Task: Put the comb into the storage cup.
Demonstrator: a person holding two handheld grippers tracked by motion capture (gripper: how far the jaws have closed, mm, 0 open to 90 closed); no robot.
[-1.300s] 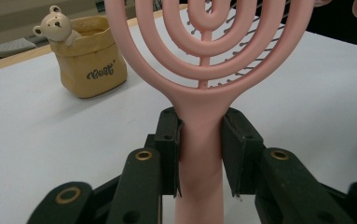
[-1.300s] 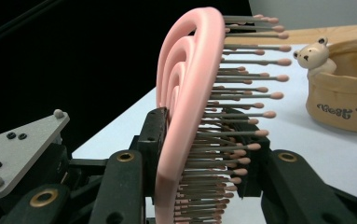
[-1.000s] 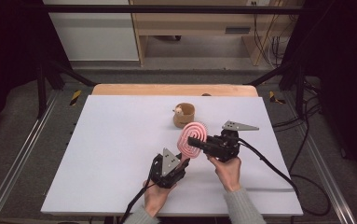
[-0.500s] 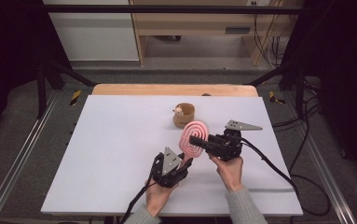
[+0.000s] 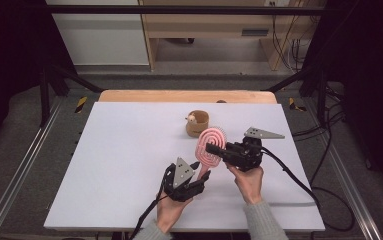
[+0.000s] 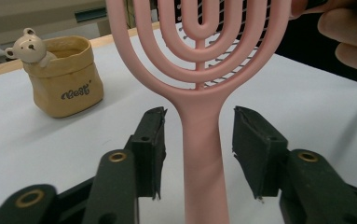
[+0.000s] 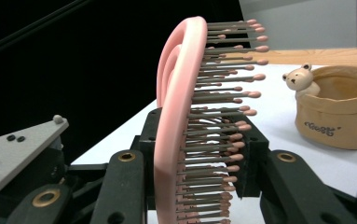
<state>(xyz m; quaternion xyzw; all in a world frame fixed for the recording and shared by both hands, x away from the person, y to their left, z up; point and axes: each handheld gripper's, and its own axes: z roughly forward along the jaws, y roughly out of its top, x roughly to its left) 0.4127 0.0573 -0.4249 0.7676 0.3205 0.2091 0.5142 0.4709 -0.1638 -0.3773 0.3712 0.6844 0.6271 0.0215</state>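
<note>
Two grippers met at one pink hairbrush [image 5: 210,149], held up above the white table [image 5: 119,165] just in front of the small tan pouch [image 5: 198,123] with a bear figure on its rim. The right gripper [image 5: 214,149] was clamped on the brush head, one jaw on the smooth back and the other in among the bristles [image 7: 218,135], so it carried the brush on its own. The left gripper [image 6: 197,149] stood open, its two pads on either side of the handle [image 6: 203,163] with a clear gap on each side and nothing in its grasp. The main risk, as I judged it, was a poor handover: if the right jaws let go before the left ones closed, the brush would drop to the table, and a bite through bendy bristles looked likely to slip or let the head twist. The left pads also sat high on the handle, close under the head, and from this angle I could not quite tell whether the handle lay level with them or slightly in front; closing off-centre could push it aside toward the pouch.
</note>
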